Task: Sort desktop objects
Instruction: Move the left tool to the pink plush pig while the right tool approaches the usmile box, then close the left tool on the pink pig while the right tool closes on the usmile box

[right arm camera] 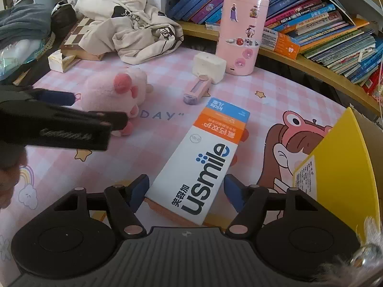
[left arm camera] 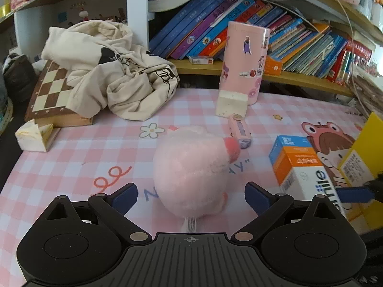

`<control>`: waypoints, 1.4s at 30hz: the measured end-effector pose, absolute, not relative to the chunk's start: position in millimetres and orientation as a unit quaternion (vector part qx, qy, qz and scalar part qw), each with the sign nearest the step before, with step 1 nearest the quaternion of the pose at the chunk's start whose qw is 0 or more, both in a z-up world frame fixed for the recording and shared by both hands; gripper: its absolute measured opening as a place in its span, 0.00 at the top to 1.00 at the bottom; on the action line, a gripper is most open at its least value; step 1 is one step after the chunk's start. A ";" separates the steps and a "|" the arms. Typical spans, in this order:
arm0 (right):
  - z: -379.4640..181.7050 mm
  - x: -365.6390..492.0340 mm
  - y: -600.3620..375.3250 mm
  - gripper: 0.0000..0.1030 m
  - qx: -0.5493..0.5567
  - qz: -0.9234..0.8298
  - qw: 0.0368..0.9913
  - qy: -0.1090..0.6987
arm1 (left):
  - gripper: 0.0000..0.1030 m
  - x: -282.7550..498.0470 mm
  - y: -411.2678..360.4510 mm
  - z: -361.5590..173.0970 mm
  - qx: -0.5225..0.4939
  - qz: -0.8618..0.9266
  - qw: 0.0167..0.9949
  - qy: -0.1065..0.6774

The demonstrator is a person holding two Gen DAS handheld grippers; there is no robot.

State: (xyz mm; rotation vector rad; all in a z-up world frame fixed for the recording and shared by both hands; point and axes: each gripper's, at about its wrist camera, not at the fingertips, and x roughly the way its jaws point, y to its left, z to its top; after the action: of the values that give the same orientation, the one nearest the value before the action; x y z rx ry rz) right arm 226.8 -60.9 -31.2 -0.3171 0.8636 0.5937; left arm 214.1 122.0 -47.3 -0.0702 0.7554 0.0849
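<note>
On the pink checked desk mat (right arm camera: 148, 55), the Usmile toothpaste box (right arm camera: 203, 165) lay lengthwise between the right gripper's (right arm camera: 186, 191) parted, untouching jaws, while the left gripper (left arm camera: 190, 197) straddled the pink plush toy (left arm camera: 191, 169), open.

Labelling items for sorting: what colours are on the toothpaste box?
White, orange and blue toothpaste box, clearest in the right wrist view.

Plush toy (left arm camera: 191, 172) blurred — face hidden, yellow box (right arm camera: 340, 167) cut off
</note>
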 end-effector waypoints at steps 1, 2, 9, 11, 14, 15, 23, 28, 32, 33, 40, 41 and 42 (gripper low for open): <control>-31.3 226.9 -61.4 0.36 -0.150 0.282 0.854 0.411 | 0.06 216.9 122.5 -48.8 -0.032 0.043 0.928 0.369; -31.4 227.4 -61.0 0.36 -0.150 0.282 0.853 0.413 | 0.06 219.3 123.5 -50.5 -0.032 0.044 0.927 0.371; -34.3 235.0 -58.7 0.35 -0.146 0.276 0.851 0.423 | 0.14 227.9 129.9 -63.2 -0.034 0.048 0.921 0.385; -35.4 238.3 -57.6 0.35 -0.143 0.273 0.851 0.426 | 0.22 226.2 131.5 -64.6 -0.045 0.037 0.923 0.381; -37.2 242.2 -54.8 0.35 -0.144 0.268 0.852 0.427 | 0.39 224.6 130.5 -64.6 -0.052 0.019 0.925 0.376; -37.8 243.8 -54.0 0.35 -0.144 0.267 0.852 0.428 | 0.41 224.3 130.0 -64.1 -0.053 0.018 0.925 0.376; -42.8 255.3 -49.2 0.36 -0.142 0.257 0.853 0.431 | 0.48 214.5 133.7 -56.1 -0.083 0.013 0.921 0.380; -43.0 256.6 -49.1 0.40 -0.147 0.260 0.853 0.429 | 0.49 195.9 136.8 -44.1 -0.110 0.012 0.920 0.376; -40.5 253.4 -51.6 0.47 -0.145 0.271 0.847 0.433 | 0.49 174.0 139.0 -34.2 -0.126 0.016 0.919 0.373; -39.7 252.0 -52.2 0.47 -0.143 0.275 0.846 0.435 | 0.49 168.9 139.7 -32.5 -0.129 0.019 0.919 0.373; -31.1 233.2 -57.1 0.49 -0.121 0.306 0.834 0.443 | 0.50 132.3 144.0 -20.9 -0.149 0.036 0.918 0.367; -29.6 230.3 -57.1 0.49 -0.118 0.309 0.833 0.444 | 0.50 127.8 144.2 -19.8 -0.150 0.038 0.918 0.366; -28.2 227.3 -57.5 0.49 -0.116 0.312 0.832 0.444 | 0.50 123.4 144.3 -18.7 -0.151 0.040 0.918 0.365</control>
State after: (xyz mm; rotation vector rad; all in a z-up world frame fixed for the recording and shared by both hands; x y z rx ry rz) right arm 227.3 -57.5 -28.2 -0.2470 0.9422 0.6619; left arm 123.4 144.3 -18.7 -0.3096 0.7516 0.0815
